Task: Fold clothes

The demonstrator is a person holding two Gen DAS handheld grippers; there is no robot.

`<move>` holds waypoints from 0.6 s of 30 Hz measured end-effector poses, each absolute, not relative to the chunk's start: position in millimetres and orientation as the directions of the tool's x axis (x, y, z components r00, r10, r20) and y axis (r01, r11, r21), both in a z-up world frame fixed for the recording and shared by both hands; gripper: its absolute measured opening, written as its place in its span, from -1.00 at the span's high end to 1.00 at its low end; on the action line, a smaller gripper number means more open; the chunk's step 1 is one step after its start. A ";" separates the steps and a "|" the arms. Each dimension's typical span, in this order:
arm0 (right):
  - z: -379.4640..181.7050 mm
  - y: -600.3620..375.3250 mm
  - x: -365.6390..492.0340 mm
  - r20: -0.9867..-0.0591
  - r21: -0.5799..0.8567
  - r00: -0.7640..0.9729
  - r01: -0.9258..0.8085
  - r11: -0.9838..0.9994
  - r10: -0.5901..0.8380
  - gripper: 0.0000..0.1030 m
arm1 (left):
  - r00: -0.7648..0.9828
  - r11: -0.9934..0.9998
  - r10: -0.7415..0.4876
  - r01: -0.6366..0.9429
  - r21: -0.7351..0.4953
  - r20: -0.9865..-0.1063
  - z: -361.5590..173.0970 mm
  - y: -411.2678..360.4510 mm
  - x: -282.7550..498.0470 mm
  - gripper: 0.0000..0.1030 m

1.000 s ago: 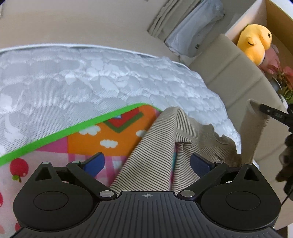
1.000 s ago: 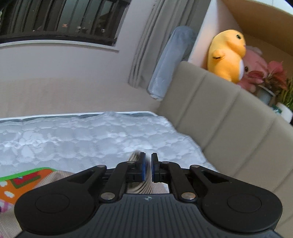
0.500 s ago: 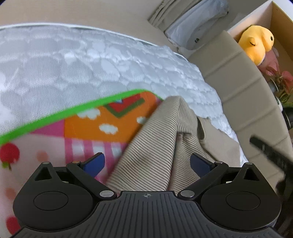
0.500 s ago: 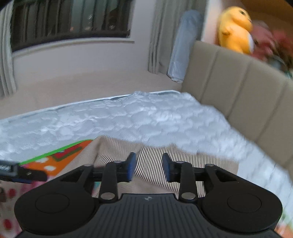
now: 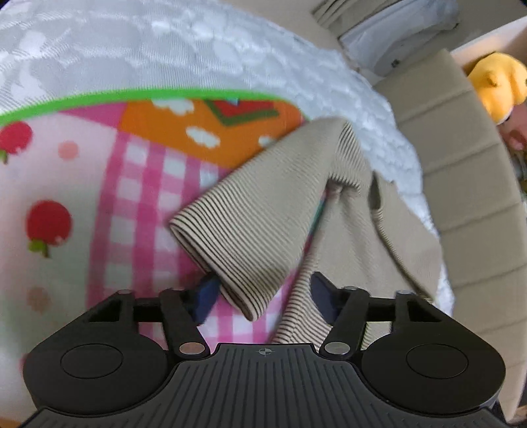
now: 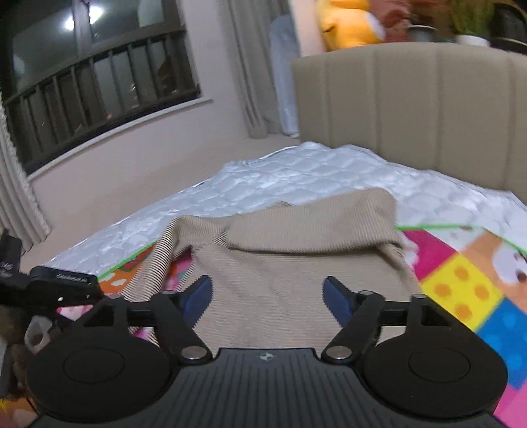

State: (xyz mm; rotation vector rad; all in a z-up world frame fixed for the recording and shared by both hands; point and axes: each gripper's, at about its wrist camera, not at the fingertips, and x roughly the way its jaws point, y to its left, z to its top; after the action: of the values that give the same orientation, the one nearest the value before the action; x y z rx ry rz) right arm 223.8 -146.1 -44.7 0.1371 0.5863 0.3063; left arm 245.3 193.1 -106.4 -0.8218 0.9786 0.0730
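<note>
A beige striped long-sleeved top (image 5: 388,217) lies on a colourful play mat (image 5: 98,171) on the bed. One sleeve (image 5: 250,224) lies stretched toward my left gripper (image 5: 263,296), which is open with the sleeve cuff between its blue fingers. In the right wrist view the top's body (image 6: 283,280) lies flat with its far part folded over. My right gripper (image 6: 268,296) is open and empty just above the body. The left gripper's body shows at the left edge of the right wrist view (image 6: 49,286).
The mat lies on a white quilted mattress (image 6: 296,177). A beige padded headboard (image 6: 428,115) stands at the bed's far end, with a yellow plush toy (image 6: 349,23) on the shelf behind. A barred window (image 6: 98,82) and curtains are beyond the bed.
My right gripper has opened, let go of the lifted cloth, and drawn back over the top's body. My left gripper has moved back along the sleeve to its cuff, still open.
</note>
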 end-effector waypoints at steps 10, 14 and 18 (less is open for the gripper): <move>-95.7 -190.6 205.1 -0.528 0.187 0.790 -0.250 0.950 0.312 -1.00 | 0.575 0.838 -0.112 -0.383 -0.388 -0.810 -78.8 168.0 262.6 0.88; -116.5 -192.2 208.2 -0.553 0.116 0.784 -0.262 0.958 0.282 -1.00 | 0.639 0.889 -0.028 -0.336 -0.311 -0.769 -27.4 158.5 274.5 0.89; -127.0 -194.5 211.0 -0.549 0.124 0.781 -0.279 0.952 0.300 -1.00 | 0.705 0.926 0.038 -0.291 -0.240 -0.708 27.6 145.9 293.8 0.89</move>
State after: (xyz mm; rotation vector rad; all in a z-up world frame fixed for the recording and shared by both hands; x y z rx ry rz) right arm 211.0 -194.5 -127.0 0.0366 0.5987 0.3126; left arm 293.8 145.9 27.6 -0.3498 0.7706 0.1874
